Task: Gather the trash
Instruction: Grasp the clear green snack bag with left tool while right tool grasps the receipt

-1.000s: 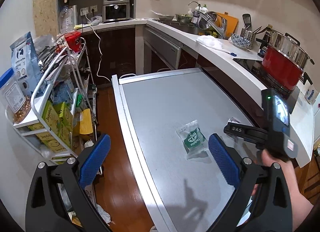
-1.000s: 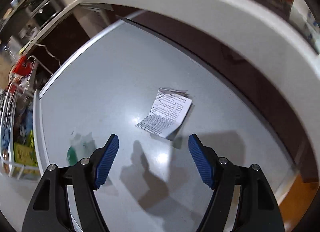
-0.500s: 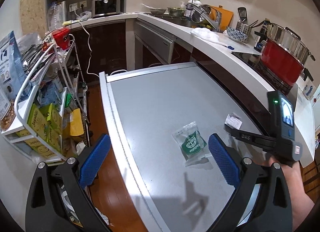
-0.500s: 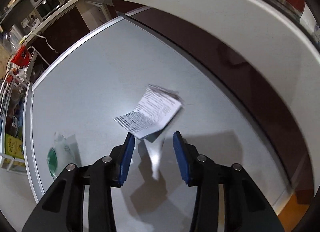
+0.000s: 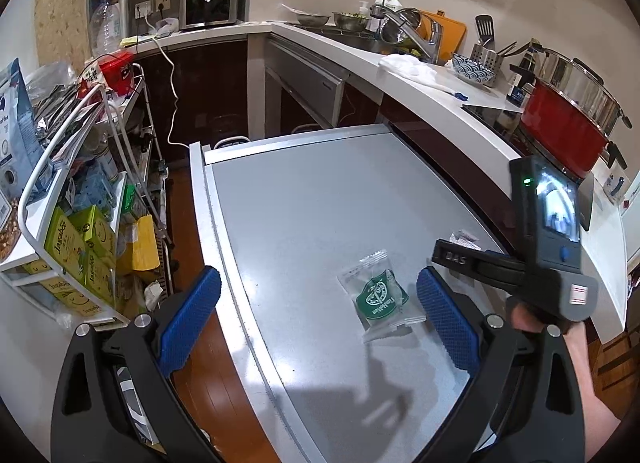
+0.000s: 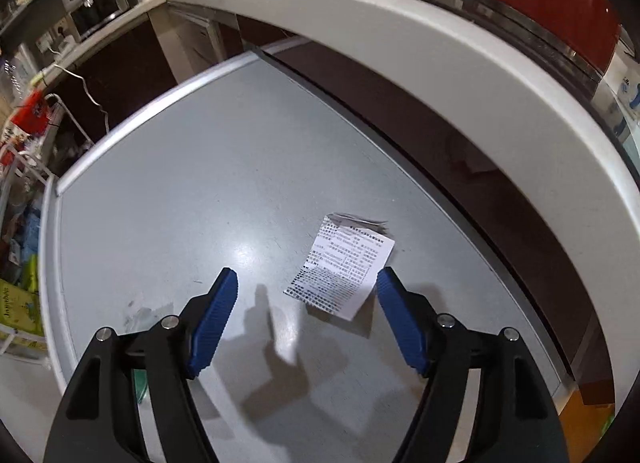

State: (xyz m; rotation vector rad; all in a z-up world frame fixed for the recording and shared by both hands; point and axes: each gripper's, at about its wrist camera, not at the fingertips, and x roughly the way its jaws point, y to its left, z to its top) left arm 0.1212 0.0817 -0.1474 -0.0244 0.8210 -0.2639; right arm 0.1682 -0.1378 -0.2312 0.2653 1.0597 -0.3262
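Note:
A clear wrapper with a green label point(image 5: 378, 296) lies on the grey table point(image 5: 320, 203), just ahead of my open left gripper point(image 5: 320, 315), nearer its right finger. A white printed receipt point(image 6: 340, 269) lies flat on the same table, close to the right finger of my open right gripper point(image 6: 306, 303); a corner of it shows in the left wrist view point(image 5: 463, 237). The right gripper's body point(image 5: 520, 263) shows at the right of the left wrist view. Both grippers are empty.
A white counter point(image 6: 460, 75) curves along the table's right side, with a red pot point(image 5: 568, 123) on it. A wire rack point(image 5: 72, 183) of snack boxes stands left, across a strip of wooden floor point(image 5: 192, 223). A sink point(image 5: 360, 35) is far back.
The right gripper had narrowed around the receipt half a second ago and has opened wide again; the receipt lies flat on the table. The left gripper has drifted slightly, still open.

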